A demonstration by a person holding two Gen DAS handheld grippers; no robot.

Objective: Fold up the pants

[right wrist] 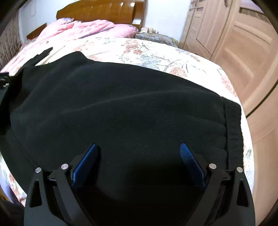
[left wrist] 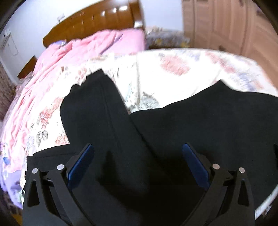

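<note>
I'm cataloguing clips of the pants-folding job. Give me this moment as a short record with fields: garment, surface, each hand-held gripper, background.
garment: black pants spread on the bed, one leg angled away from the rest
surface: floral bedspread
left hand-held gripper: open, above the pants, nothing gripped
right hand-held gripper: open, above the pants, nothing gripped
background: pink quilt, wooden headboard, light wooden wardrobe

the right gripper (right wrist: 138,147) hangs over the black pants (right wrist: 121,107) with its blue pads (right wrist: 188,154) wide apart and nothing between them. the pants lie flat on the flowery bed cover (right wrist: 156,52). far ahead sits a pink blanket (right wrist: 83,29).
</note>
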